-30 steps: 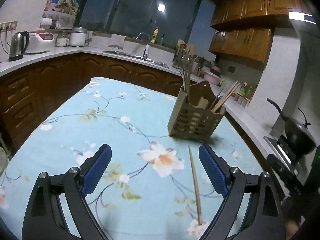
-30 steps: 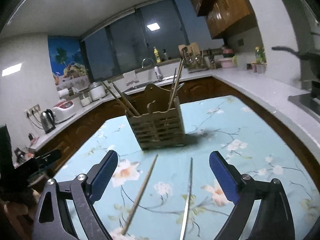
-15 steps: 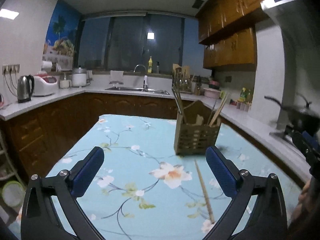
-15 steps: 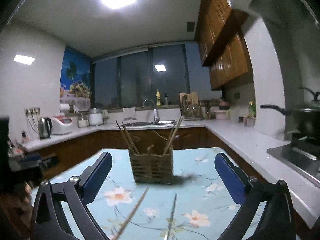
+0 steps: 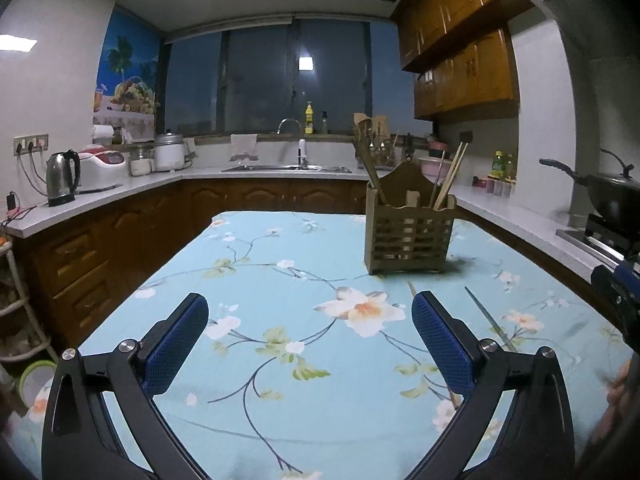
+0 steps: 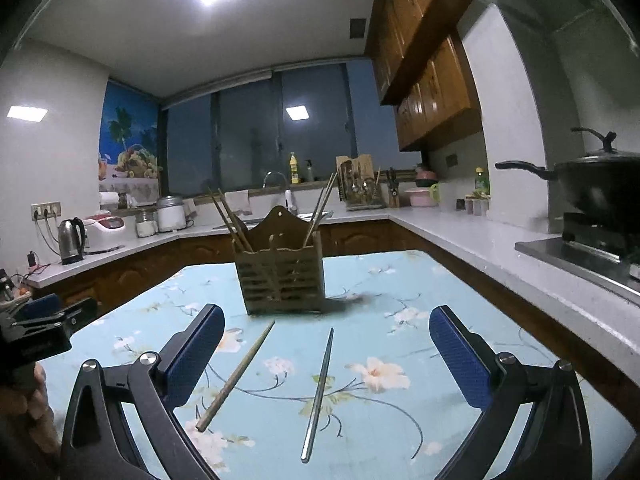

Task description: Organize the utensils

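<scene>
Right wrist: two chopsticks (image 6: 236, 374) before holder (image 6: 280, 280).

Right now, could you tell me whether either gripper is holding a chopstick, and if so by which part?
Neither. The left gripper and right gripper are open; the wooden chopstick and metal chopstick lie loose.

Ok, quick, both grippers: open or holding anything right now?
Left gripper: open, holding nothing.
Right gripper: open, holding nothing; both chopsticks lie loose on the tablecloth.
</scene>
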Action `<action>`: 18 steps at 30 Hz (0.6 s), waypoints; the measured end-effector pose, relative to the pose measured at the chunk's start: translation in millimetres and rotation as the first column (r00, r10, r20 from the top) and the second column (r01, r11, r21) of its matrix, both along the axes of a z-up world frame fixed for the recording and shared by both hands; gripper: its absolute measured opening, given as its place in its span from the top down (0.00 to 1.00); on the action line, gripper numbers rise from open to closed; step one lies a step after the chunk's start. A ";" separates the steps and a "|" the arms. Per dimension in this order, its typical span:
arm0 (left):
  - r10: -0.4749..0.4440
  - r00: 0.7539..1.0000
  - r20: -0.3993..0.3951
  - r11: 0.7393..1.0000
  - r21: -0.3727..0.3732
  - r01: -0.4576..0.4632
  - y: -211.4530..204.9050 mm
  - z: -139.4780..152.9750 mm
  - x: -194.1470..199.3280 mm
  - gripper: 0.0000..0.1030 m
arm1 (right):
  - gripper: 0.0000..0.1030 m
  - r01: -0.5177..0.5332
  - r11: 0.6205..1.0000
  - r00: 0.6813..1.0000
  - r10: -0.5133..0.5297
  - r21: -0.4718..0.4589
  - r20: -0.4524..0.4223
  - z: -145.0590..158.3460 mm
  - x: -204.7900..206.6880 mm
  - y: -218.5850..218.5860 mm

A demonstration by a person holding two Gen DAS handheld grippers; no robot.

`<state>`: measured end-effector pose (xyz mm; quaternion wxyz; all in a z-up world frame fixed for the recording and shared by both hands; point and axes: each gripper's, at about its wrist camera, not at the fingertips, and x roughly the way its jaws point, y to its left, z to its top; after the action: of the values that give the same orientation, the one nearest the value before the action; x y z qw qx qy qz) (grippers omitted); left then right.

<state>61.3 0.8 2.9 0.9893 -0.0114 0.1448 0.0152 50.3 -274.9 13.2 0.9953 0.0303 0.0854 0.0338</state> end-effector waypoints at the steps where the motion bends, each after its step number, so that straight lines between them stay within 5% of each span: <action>1: 0.005 1.000 0.000 1.000 0.002 -0.005 0.2 -0.7 -0.3 0.00 | 0.00 0.001 1.000 1.000 -0.001 -0.004 -0.001 -3.0 -0.8 1.3; 18: 0.047 0.999 -0.022 0.999 0.021 -0.047 2.8 -6.2 -1.9 0.00 | 0.00 -0.006 1.000 1.000 0.006 -0.002 0.006 -6.1 -5.6 -4.7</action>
<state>59.4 3.6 -3.3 0.9871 -0.0047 0.1552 0.0402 44.7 -279.6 7.1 0.9955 0.0288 0.0823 0.0369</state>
